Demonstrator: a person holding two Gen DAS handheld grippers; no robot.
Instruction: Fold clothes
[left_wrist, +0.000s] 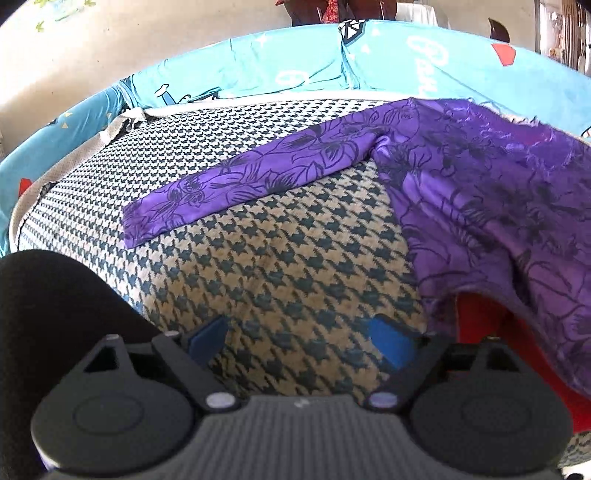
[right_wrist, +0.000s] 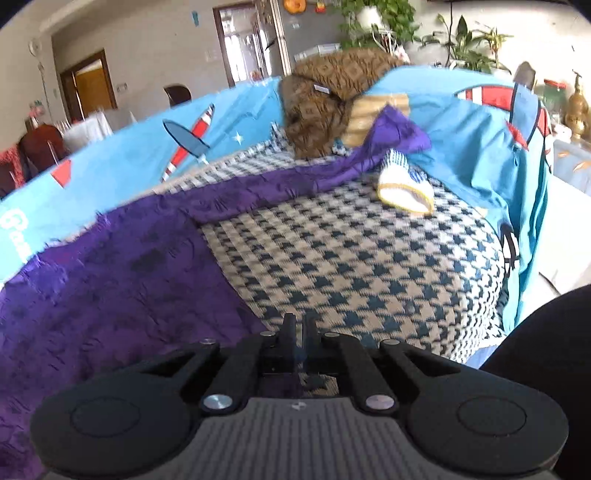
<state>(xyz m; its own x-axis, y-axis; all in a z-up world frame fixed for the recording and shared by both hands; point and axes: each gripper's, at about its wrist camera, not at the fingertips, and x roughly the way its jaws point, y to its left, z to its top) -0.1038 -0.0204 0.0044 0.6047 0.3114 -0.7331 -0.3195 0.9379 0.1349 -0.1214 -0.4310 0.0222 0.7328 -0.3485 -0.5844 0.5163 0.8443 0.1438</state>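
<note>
A purple floral garment (left_wrist: 480, 192) is lying spread across a houndstooth-covered sofa seat (left_wrist: 258, 266), one sleeve (left_wrist: 236, 184) stretching left. The left gripper (left_wrist: 301, 338) is hovering wide apart over bare seat; the right gripper (right_wrist: 300, 328) is sitting pinched together at the garment's edge.

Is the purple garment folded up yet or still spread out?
Spread out: the purple garment lies open on the houndstooth cover, one sleeve stretched flat sideways.
</note>
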